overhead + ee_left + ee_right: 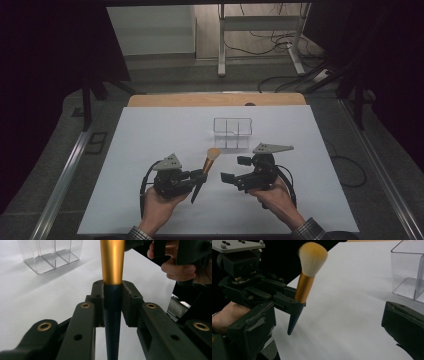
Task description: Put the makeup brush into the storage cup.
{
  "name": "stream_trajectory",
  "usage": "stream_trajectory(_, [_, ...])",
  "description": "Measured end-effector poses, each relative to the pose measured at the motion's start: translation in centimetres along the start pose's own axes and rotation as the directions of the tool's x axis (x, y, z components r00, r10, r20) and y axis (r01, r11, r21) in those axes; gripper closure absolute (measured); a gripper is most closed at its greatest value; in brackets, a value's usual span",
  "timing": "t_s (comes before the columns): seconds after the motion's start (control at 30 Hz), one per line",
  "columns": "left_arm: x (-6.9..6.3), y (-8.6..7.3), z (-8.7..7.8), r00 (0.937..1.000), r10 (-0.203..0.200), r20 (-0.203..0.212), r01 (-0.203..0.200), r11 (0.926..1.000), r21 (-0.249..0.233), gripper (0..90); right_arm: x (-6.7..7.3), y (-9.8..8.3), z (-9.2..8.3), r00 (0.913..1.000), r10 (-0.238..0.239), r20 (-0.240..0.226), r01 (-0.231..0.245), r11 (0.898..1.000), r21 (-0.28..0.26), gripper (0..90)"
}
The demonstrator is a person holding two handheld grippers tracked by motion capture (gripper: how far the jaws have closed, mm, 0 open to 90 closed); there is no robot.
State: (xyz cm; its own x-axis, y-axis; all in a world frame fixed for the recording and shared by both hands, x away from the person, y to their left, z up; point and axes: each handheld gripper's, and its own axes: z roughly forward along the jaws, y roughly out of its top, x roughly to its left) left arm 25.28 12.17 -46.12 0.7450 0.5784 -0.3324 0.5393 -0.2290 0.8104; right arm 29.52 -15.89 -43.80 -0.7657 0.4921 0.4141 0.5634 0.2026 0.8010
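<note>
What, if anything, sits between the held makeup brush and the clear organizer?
Nothing visible. The left gripper holds the brush upright, and just bare white table lies between it and the clear organizer. The right gripper, open, stays off to the side.

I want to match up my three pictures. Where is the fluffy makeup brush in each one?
High view: the makeup brush is near the middle, leaning, held by the left gripper.
Left gripper view: its gold and dark handle rises up the centre between the closed jaws.
Right gripper view: left of centre, bristles on top.
Shared landmark: the clear plastic organizer, also at and.
</note>
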Motion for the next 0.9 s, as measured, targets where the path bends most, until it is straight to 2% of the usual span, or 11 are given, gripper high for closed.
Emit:
stream_trajectory(0.37, [-0.2, 0.0, 0.1, 1.0000, 0.005, 0.001, -0.005, 1.0000, -0.008, 73.8, 0.4, 0.3, 1.2, 0.9996, -0.007, -0.027, 0.007, 1.000, 0.002, 0.0])
stream_trajectory(0.57, [-0.3, 0.0, 0.1, 1.0000, 0.009, 0.003, -0.009, 0.9999, -0.010, 73.8, 0.6, 0.6, 1.8, 0.9990, 0.011, -0.043, -0.012, 1.000, -0.006, 0.0])
stream_trajectory(0.9, [-0.6, 0.1, 0.5, 0.9997, 0.021, 0.011, -0.021, 0.9998, -0.008, 73.8, 0.9, 0.8, 2.8, 0.9993, 0.010, -0.035, -0.010, 1.000, -0.008, 3.0])
